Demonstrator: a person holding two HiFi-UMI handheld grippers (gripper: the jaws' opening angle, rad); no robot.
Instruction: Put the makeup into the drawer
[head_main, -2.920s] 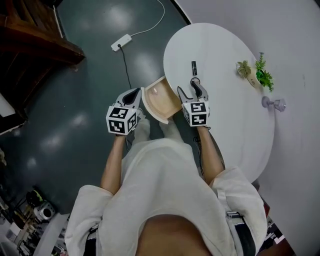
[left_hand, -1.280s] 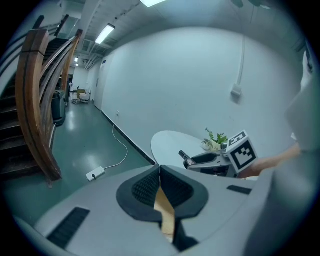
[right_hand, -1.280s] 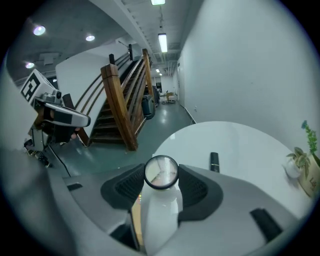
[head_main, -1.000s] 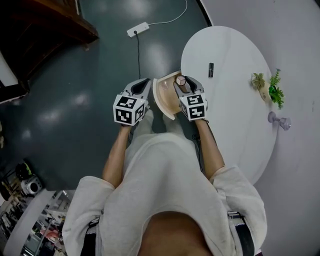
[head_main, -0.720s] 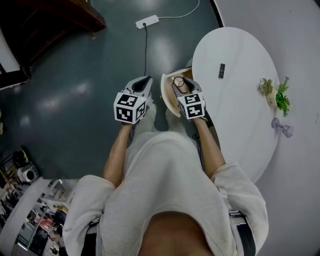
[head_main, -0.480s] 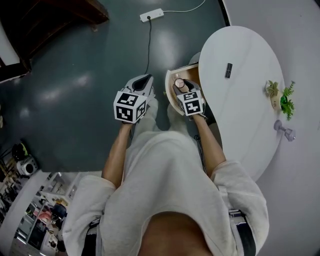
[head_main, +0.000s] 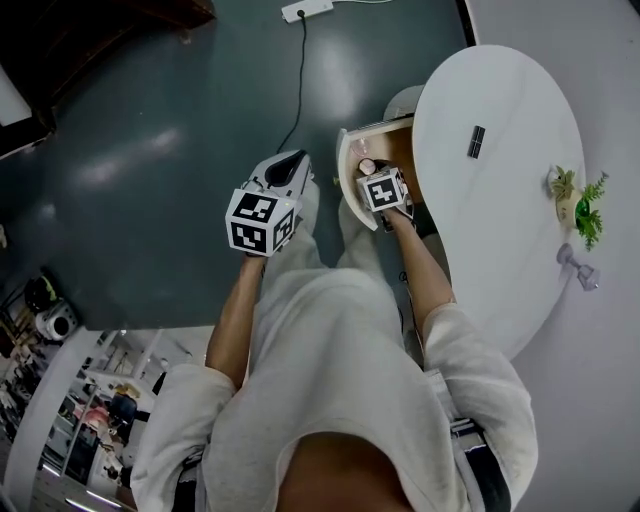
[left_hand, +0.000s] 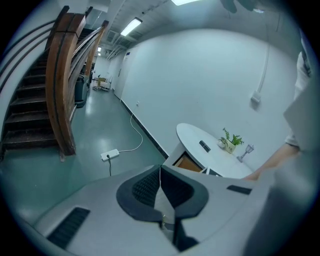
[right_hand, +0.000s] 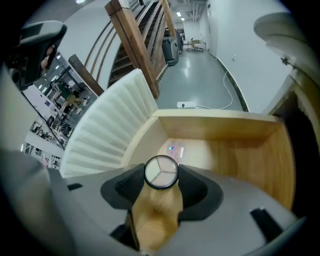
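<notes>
Your right claw (right_hand: 161, 183) is clamped on the makeup (right_hand: 161, 173) - a tan tube w/ a round, black-rimmed cap split into three pale wedges. The pads press its sides and the cap end sticks out past the tips. From your head view the right claw (head_main: 370, 176) points steeply down, w/ the makeup (head_main: 367, 166) over the open drawer (head_main: 346, 170).

Thru the right gripper view you look straight into the drawer (right_hand: 235, 160): wood floor and walls, white ribbed front panel (right_hand: 107, 127) at left. One small pale thing w/ a bluish glint (right_hand: 175, 149) lies on the floor of it - can't tell what it is.

Your left claw (left_hand: 160, 186) is closed w/ nothing between the pads. In the head view the left claw (head_main: 288, 168) hangs over the dark floor, just beside the drawer front, apart from it.

Farther out, the white oval desk (head_main: 500, 210) carries a small black item (head_main: 477, 141), a potted plant (head_main: 582, 205) and a clear stemmed piece (head_main: 581, 271) near its far edge. A white power strip (head_main: 307, 10) w/ its cable lies on the floor.
</notes>
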